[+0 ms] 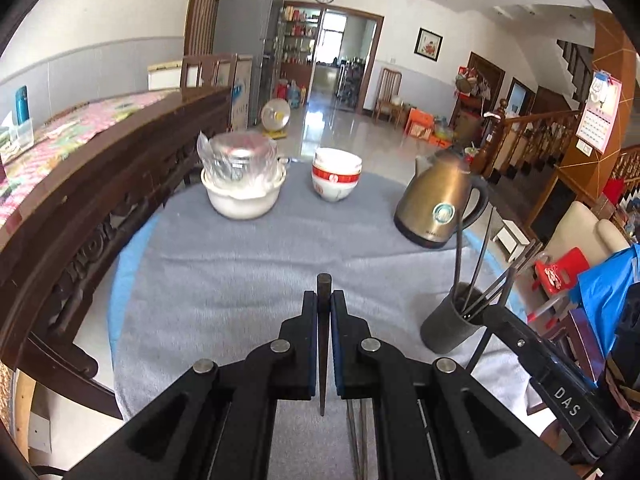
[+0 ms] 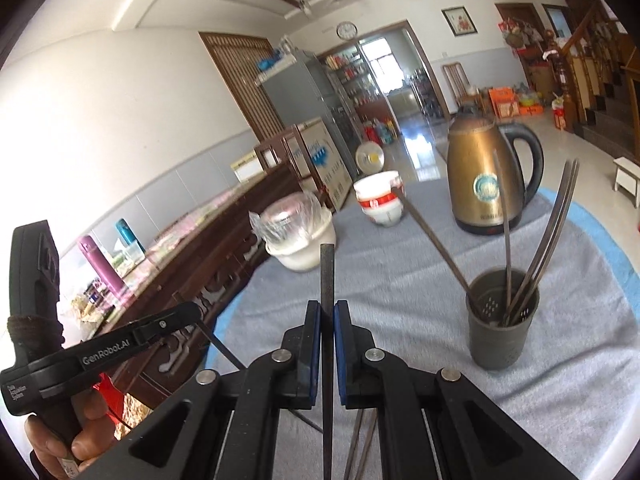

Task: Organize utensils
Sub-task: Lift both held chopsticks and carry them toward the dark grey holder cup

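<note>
A chopstick is pinched in the closed left tongs and another chopstick in the closed right tongs, so drop-off's probably underway, with each to be tipped into the holder at 2 o'clock.

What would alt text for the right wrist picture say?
A hand-held gripper is clamped on a dark chopstick above a grey cloth-covered table. To the right a grey holder holds several chopsticks; behind stand a bronze kettle and stacked bowls.
</note>
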`<state>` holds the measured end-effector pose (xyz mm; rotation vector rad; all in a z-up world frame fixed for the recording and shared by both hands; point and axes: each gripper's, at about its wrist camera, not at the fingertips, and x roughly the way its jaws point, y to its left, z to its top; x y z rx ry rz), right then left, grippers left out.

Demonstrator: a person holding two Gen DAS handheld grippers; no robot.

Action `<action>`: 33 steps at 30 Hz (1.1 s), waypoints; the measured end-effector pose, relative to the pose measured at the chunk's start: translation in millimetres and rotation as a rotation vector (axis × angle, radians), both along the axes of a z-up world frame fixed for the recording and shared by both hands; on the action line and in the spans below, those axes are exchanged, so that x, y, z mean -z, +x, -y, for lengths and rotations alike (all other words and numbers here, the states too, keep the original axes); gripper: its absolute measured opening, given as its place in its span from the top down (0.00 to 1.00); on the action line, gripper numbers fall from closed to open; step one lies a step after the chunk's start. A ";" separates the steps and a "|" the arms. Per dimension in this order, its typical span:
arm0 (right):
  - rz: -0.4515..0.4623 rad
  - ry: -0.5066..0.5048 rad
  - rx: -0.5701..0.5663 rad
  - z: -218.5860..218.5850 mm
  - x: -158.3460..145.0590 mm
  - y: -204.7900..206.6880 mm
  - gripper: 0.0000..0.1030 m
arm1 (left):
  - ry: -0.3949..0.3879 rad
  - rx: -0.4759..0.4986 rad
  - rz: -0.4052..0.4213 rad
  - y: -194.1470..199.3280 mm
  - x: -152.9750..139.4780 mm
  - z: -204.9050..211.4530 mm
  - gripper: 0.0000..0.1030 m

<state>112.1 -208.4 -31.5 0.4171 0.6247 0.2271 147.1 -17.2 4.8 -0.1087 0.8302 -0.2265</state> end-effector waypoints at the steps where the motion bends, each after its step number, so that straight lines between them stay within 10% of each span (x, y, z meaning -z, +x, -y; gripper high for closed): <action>1: 0.018 0.003 0.004 1.5 -4.2 -2.6 0.93 | -0.001 -0.001 0.007 -1.2 -2.8 1.3 0.94; 33: 0.259 0.032 0.279 101.2 -50.3 -50.2 0.93 | 0.017 0.069 0.093 1.1 -44.0 71.4 0.94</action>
